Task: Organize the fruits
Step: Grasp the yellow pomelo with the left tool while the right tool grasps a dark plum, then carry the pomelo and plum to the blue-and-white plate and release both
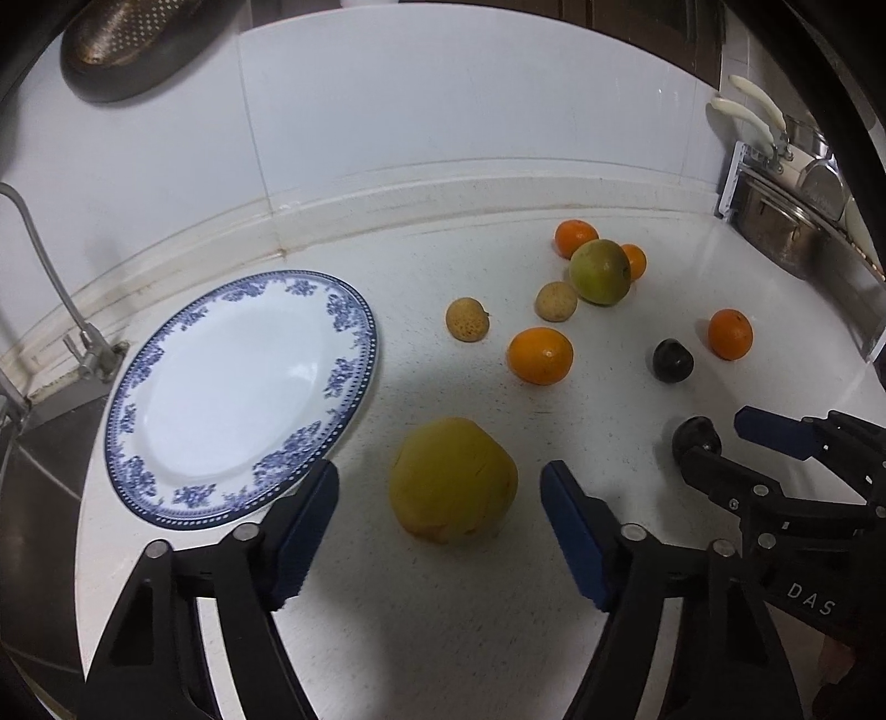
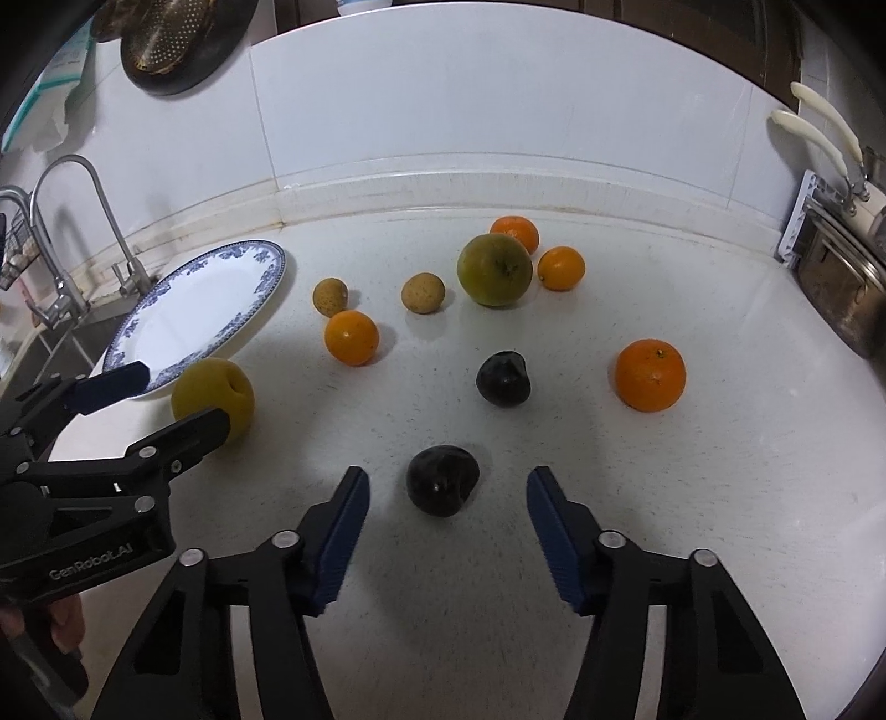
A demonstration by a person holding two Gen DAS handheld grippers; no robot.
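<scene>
A large yellow fruit (image 1: 453,481) lies on the white counter between the fingers of my left gripper (image 1: 440,477), which is open with a gap on each side. My right gripper (image 2: 448,479) is open around a dark plum (image 2: 442,481), its pads clear of it. Further back lie a second dark plum (image 2: 503,379), several oranges (image 2: 650,375), a big green fruit (image 2: 494,269) and two small brown fruits (image 2: 422,292). An empty blue-rimmed plate (image 1: 238,387) sits left of the yellow fruit. In the left wrist view the right gripper (image 1: 720,440) shows at the right.
A faucet (image 2: 83,232) and sink stand at the left end of the counter. A steel pot (image 1: 786,221) and white-handled knives (image 2: 819,133) are at the right. A colander (image 2: 166,33) hangs on the tiled wall behind.
</scene>
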